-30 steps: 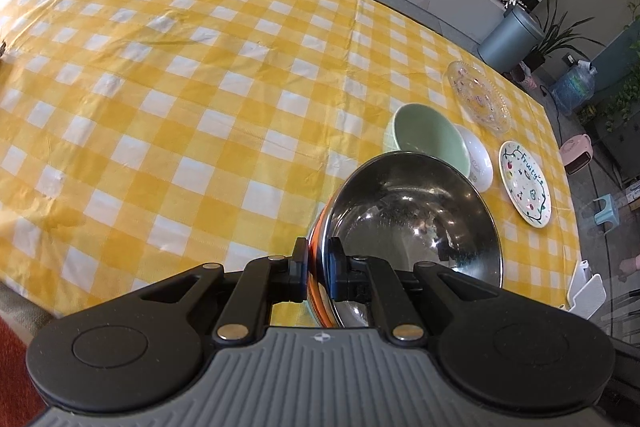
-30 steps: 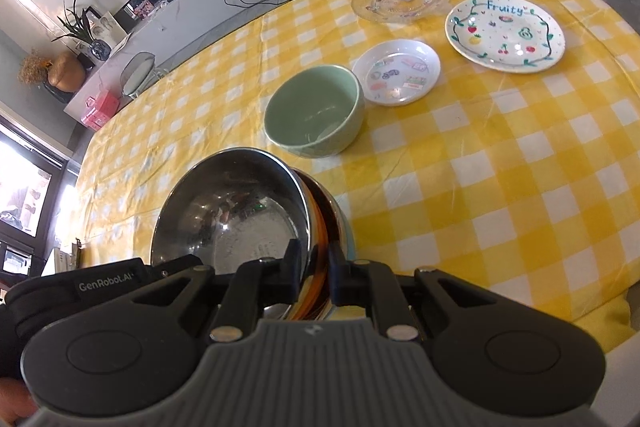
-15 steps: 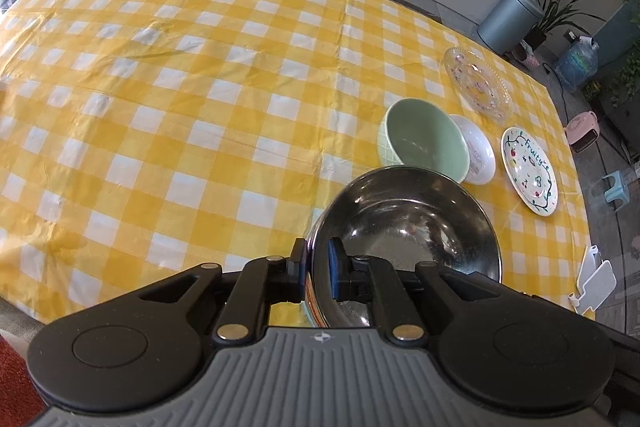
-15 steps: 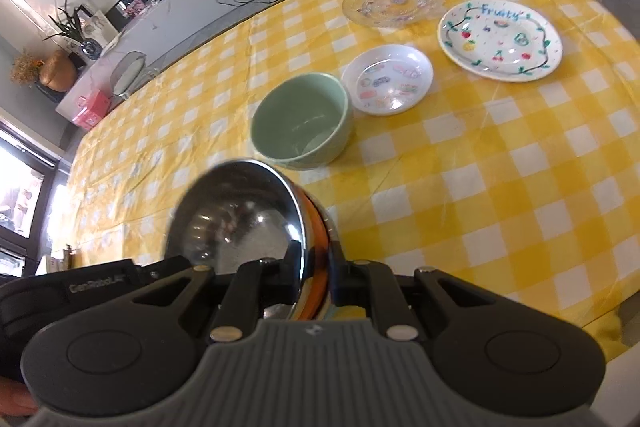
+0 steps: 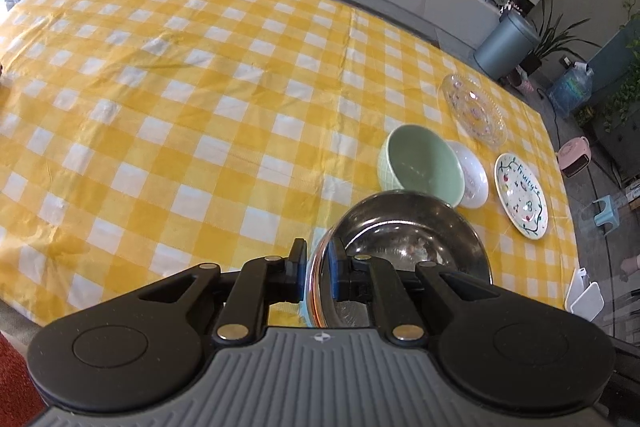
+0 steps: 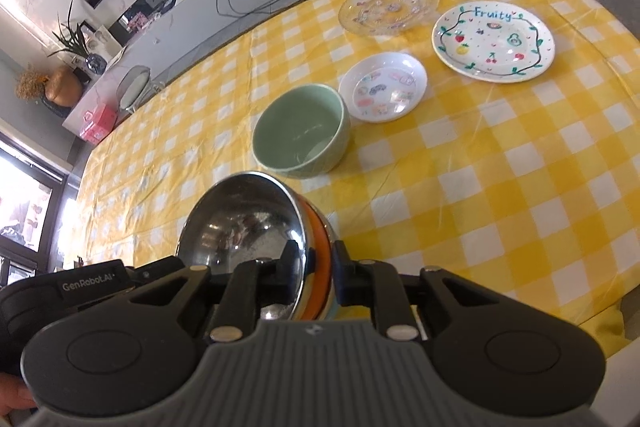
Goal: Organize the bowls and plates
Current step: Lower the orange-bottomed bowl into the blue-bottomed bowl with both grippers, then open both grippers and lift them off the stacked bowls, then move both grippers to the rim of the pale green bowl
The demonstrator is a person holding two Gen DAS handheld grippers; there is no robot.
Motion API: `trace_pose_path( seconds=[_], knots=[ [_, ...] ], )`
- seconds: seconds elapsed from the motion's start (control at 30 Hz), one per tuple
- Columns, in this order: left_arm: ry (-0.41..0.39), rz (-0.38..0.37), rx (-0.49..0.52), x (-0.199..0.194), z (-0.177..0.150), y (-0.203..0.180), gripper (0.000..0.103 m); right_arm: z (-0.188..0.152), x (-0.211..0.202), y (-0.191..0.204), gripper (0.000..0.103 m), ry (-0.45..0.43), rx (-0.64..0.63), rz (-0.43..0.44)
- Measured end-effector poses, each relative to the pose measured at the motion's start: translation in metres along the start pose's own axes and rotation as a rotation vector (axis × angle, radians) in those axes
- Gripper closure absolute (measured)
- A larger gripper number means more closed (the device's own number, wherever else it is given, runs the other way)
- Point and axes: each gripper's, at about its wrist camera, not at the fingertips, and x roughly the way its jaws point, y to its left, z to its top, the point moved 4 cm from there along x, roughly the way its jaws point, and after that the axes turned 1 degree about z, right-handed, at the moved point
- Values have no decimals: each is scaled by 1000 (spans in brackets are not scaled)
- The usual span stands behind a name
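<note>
A steel bowl [image 5: 412, 239] nested in an orange bowl [image 6: 318, 247] hangs over the near edge of the yellow checked table. My left gripper [image 5: 318, 259] is shut on one side of the stack's rim. On the opposite rim of the steel bowl [image 6: 240, 223], my right gripper [image 6: 314, 259] is shut. Beyond the stack stand a green bowl [image 6: 300, 131], a small white dish [image 6: 384, 87], a "Fruity" plate [image 6: 494, 43] and a clear glass plate [image 6: 388, 5]. The green bowl [image 5: 424, 167] also shows in the left wrist view.
The tablecloth [image 5: 180, 107] stretches bare to the left and far side. The table edge runs close on the right [image 6: 600, 287]. The left gripper's body [image 6: 80, 287] fills the lower left of the right wrist view. A grey bin [image 5: 508, 43] stands past the table.
The bowl stack looks smaller and more tilted in both views, with more of the orange bowl showing on the right. Both grips stay on the rim.
</note>
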Motion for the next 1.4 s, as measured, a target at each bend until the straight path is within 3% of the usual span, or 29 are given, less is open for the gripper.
trace_pose_path(
  seconds=[0.23, 0.5, 0.67, 0.83, 1.13, 1.4],
  knots=[
    [3, -5, 25, 4, -1, -3, 93, -2, 6, -2, 96, 8, 5, 2],
    [-54, -17, 38, -11, 7, -6, 92, 3, -10, -4, 90, -27, 11, 26],
    [-87, -32, 79, -20, 17, -16, 80, 10, -22, -5, 75, -68, 0, 31],
    [-88, -51, 131, -18, 27, -32, 60, 22, -27, -8, 70, -94, -13, 10],
    [-49, -58, 221, 3, 54, -57, 45, 56, -14, -7, 56, -101, -37, -35],
    [-3, -58, 233, 37, 72, -65, 33, 80, 25, -8, 55, -47, -34, -54]
  ],
)
